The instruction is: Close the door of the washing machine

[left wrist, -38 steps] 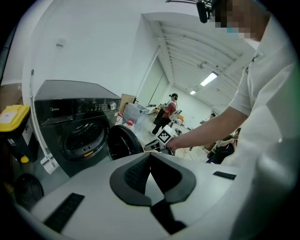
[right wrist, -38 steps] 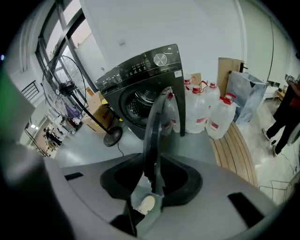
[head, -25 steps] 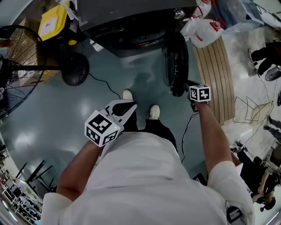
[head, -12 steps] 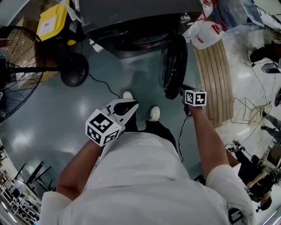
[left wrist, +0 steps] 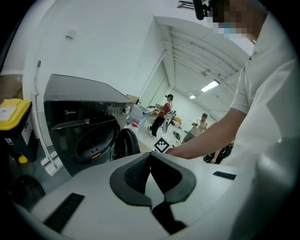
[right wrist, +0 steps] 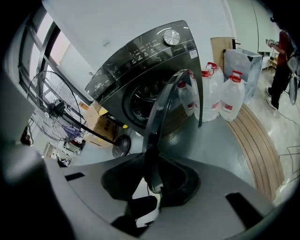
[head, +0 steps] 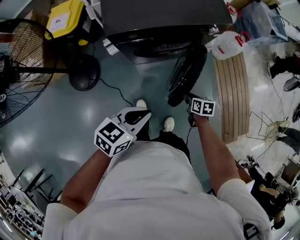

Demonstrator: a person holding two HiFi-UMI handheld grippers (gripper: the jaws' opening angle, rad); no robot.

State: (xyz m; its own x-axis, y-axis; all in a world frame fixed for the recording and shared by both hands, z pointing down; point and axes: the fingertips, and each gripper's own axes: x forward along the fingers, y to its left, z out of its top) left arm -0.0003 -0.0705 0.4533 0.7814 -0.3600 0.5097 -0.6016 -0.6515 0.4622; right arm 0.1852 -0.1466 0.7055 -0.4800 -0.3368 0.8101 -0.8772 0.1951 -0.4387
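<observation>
Right gripper view has the door standing ajar, its dark round rim edge-on, hinged at the right of the washing machine and well short of the drum opening. Closing looks about midway; next it wants a steady push toward the drum until it latches. The right gripper straddles the rim, pads on it, jaws opening slightly. The left gripper hangs empty, jaws together.

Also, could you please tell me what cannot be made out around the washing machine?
Drum interior: too dark, both gripper views; washing machine top covers it, head view.
Control panel print: too small, right gripper view.
Fan: cut off by head view's left edge.
</observation>
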